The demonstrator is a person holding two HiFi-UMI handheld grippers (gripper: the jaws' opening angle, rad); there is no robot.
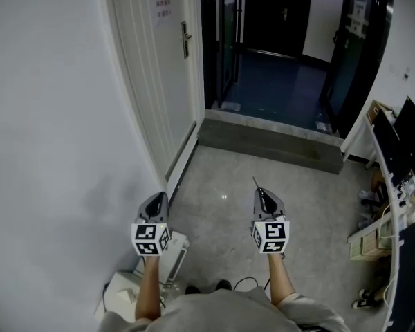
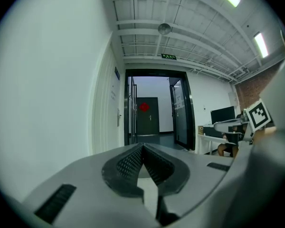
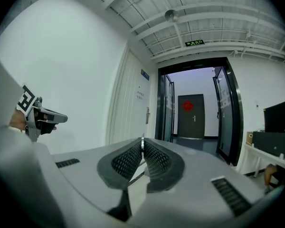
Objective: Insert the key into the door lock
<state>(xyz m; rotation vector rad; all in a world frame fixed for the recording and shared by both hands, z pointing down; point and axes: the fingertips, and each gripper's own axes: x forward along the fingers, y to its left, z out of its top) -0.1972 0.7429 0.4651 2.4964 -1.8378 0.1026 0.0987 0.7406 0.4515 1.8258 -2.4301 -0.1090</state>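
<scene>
right gripper (image 1: 261, 194): pinching key (image 1: 255, 182), blade pointing ~11 o'clock | left gripper (image 1: 157, 199): pressed together, empty | door lock (image 1: 185, 40): 11 o'clock from key, well apart | left nearer door, key's on right

White door (image 1: 162, 68); beyond it a black door (image 3: 194, 120) with red ornament (image 3: 187, 105); at its foot pale grey mottled floor (image 1: 297, 206); grey left gripper (image 1: 160, 196) and right gripper (image 1: 259, 192), each with a black-and-white square-patterned cube (image 1: 150, 238); silvery key (image 1: 254, 182)
</scene>
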